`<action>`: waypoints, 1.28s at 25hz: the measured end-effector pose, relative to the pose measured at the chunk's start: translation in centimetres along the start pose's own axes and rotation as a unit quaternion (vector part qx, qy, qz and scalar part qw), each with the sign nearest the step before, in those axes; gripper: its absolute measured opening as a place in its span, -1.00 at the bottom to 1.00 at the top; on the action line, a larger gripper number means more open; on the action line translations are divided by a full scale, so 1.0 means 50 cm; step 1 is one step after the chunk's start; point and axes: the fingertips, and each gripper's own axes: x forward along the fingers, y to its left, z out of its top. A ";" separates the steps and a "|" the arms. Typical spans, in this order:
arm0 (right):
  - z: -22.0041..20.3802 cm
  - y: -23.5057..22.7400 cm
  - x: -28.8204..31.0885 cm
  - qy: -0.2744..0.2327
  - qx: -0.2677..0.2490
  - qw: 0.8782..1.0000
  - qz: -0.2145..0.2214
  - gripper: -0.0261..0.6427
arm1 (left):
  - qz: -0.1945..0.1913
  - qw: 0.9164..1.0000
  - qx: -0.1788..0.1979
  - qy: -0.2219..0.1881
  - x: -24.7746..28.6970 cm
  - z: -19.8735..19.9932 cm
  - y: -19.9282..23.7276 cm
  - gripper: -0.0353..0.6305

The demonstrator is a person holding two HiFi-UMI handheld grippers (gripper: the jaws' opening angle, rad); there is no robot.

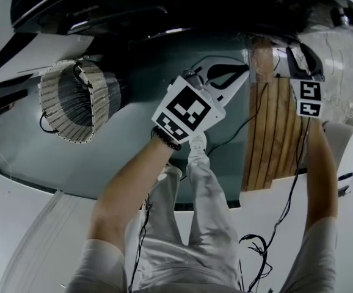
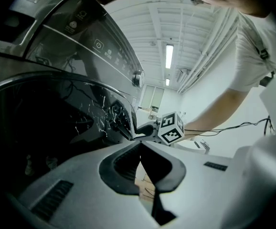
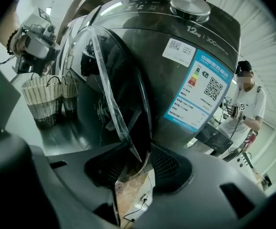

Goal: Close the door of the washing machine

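risks. dark grey front-loading washing machine (image 3: pixel 190 66): its round domed door of dark glass w/ clear rim (image 3: pixel 110 94) stands open, swung well clear of the drum front, so the whole closing swing is yet to do. right gripper (image 3: pixel 139 157) has the door's thin rim between its pads, jaws narrow & apparently pinched on it. the hold is on a slick edge only, so a fast push could slip it off & leave the door short of the latch. a hard slam might bounce the door back unlatched. left gripper (image 2: pixel 140 149): jaws fully together, nothing in them, hovering close to the glass; it could get knocked or caught as the door swings in.

surroundings. wooden slatted panel (image 1: pixel 268 133) under the right arm, beside the machine. white rounded unit (image 1: pixel 342 148) at far right, type n/k. pale woven wicker basket (image 1: pixel 66 101) near the machine on the left, looks clear of the swing. operator's own legs in light trousers (image 1: pixel 207 212) close in front of the door. second person in white shirt (image 3: pixel 245 106) well apart in the bkgd. black cables (image 1: pixel 259 246) loose on the floor by the feet: snag hazard.
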 end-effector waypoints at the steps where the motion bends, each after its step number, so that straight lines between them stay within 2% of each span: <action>1: -0.001 -0.001 -0.001 -0.002 0.002 1.000 -0.001 -0.44 | 0.002 1.000 0.001 0.000 -0.005 0.001 -0.001 -0.88; 5: -0.003 -0.002 -0.002 -0.005 0.012 1.000 -0.004 -0.44 | 0.016 1.000 0.008 0.001 -0.029 0.000 0.000 -0.88; 8: -0.010 -0.005 -0.011 -0.004 0.036 0.999 -0.022 -0.48 | 0.033 0.999 0.008 0.001 -0.046 -0.001 0.004 -0.88; 11: -0.028 0.010 -0.034 -0.001 0.069 0.997 -0.038 -0.64 | 0.044 0.999 0.009 -0.001 -0.064 -0.002 0.004 -0.88; 15: -0.039 0.061 -0.104 -0.027 0.104 0.993 -0.052 -0.89 | 0.059 0.998 -0.001 -0.008 -0.097 -0.008 -0.001 -0.88; 19: -0.029 0.125 -0.188 -0.048 0.156 0.986 -0.045 -0.89 | 0.082 0.996 -0.010 -0.015 -0.147 -0.008 -0.011 -0.88; 22: 0.025 0.160 -0.264 -0.076 0.184 0.979 -0.037 -0.89 | 0.102 0.995 -0.008 -0.019 -0.204 0.013 -0.031 -0.88; 25: 0.114 0.179 -0.339 -0.108 0.199 0.974 -0.029 -0.89 | 0.123 0.992 -0.002 -0.031 -0.274 0.056 -0.055 -0.88; 32: 0.376 0.230 -0.534 -0.162 0.202 0.965 0.039 -0.89 | 0.189 0.976 -0.059 -0.090 -0.469 0.218 -0.148 -0.88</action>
